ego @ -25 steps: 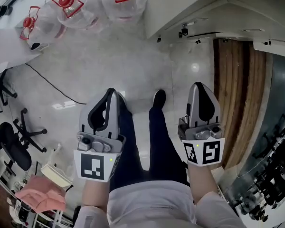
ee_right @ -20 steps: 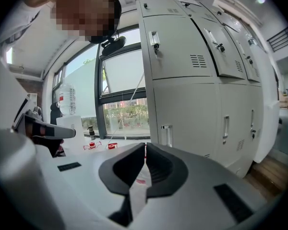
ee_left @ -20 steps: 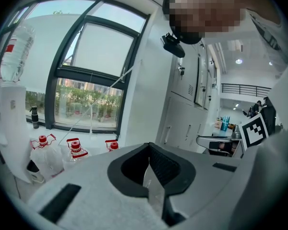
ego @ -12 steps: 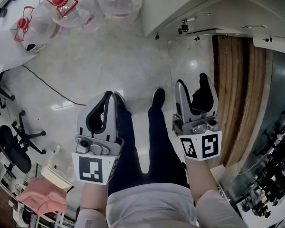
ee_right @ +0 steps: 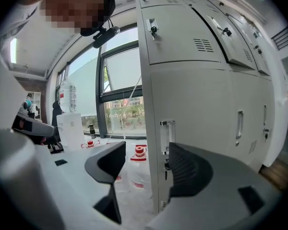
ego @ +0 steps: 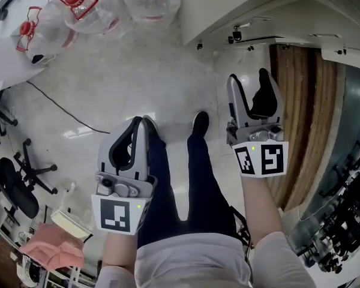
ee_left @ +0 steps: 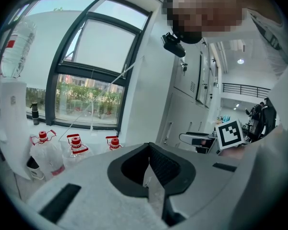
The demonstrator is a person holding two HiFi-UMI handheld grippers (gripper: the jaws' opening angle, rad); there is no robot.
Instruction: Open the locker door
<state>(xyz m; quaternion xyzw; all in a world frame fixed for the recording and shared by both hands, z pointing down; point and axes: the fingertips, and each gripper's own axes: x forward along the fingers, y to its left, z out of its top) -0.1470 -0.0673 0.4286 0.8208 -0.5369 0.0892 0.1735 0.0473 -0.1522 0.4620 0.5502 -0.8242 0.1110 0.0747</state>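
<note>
The white lockers (ego: 246, 5) stand ahead at the upper right of the head view. In the right gripper view a tall locker door (ee_right: 197, 109) shows its upright handle (ee_right: 165, 137), with a key just under it. My right gripper (ego: 249, 80) is raised toward the lockers, still some way off. Its jaws are opening and stand wide apart (ee_right: 146, 157) with nothing between them; the handle only appears in line beyond them. My left gripper (ego: 145, 122) hangs lower over the floor, shut and empty (ee_left: 149, 147).
Several large water bottles (ego: 84, 8) with red caps stand on the floor to the left of the lockers (ee_left: 74, 147). A black cable (ego: 66, 110) runs over the tiles. An office chair (ego: 18, 179) and a pink cloth (ego: 51, 248) lie at the left.
My right gripper went from shut to wide open and moved forward toward the lockers. The left gripper has hardly moved.
</note>
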